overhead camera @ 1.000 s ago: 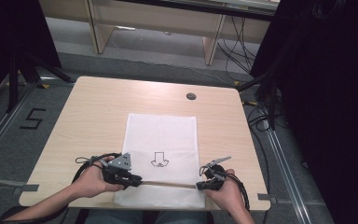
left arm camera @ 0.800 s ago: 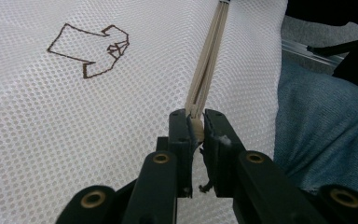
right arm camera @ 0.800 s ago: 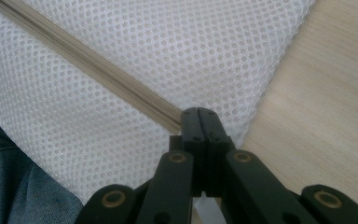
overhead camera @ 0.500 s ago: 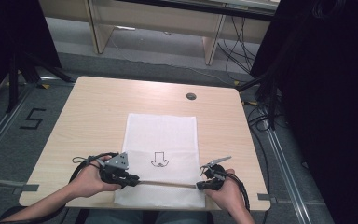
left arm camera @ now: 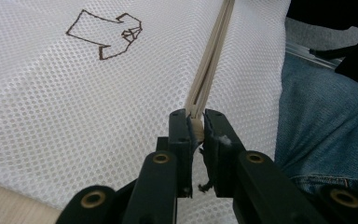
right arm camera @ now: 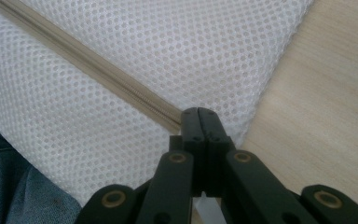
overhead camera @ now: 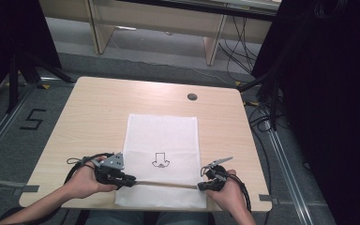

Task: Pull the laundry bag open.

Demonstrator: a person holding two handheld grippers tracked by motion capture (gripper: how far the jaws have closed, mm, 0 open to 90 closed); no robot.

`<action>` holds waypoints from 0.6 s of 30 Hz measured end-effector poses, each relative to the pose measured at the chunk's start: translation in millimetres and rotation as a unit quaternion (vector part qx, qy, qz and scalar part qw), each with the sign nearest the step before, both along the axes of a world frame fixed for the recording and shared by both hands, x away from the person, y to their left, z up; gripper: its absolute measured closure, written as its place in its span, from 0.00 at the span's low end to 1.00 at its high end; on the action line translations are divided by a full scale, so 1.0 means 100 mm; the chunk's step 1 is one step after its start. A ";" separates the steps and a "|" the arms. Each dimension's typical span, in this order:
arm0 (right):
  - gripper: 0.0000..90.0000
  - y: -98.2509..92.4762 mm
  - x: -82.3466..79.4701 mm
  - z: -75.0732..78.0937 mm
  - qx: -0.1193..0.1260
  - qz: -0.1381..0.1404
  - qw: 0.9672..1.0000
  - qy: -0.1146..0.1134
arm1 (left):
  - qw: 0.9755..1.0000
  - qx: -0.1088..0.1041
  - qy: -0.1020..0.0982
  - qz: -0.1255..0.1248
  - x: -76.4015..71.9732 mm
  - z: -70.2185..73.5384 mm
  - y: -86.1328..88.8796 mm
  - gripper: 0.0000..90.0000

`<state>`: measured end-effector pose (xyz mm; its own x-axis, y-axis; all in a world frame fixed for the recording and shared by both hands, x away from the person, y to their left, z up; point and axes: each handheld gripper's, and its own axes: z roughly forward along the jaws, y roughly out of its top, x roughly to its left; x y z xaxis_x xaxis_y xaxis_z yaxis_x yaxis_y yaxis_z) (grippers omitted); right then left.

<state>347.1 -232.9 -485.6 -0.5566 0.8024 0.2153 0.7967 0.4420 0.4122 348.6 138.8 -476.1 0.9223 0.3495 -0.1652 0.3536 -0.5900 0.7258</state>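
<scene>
My left gripper [overhead camera: 130,180] and right gripper [overhead camera: 201,186] each clamp one end of the beige zipper [overhead camera: 166,183], lower centre of the high view, across the white mesh bag [overhead camera: 161,136] on the table [overhead camera: 98,108].

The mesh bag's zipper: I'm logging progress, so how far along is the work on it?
Done: the white mesh bag lies flat on the table, and each tool has taken an end of the beige zipper. In hand: the left tool is clamped on the zipper's left end and the right tool on the bag's edge at the right end. Left: running the zipper along; whether it's opening or closing I can't tell.
</scene>
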 end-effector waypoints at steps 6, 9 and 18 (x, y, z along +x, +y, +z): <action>1.00 0.00 0.00 0.00 0.000 0.000 1.000 0.000 | 1.000 -0.003 0.002 0.001 -0.02 0.00 0.00 0.91; 1.00 -0.01 0.01 0.00 -0.005 0.005 1.000 -0.004 | 1.000 0.002 -0.003 -0.004 -0.01 0.00 0.02 0.91; 1.00 -0.01 0.01 0.00 -0.007 0.004 1.000 -0.003 | 1.000 0.000 -0.006 0.005 -0.03 0.01 0.13 0.90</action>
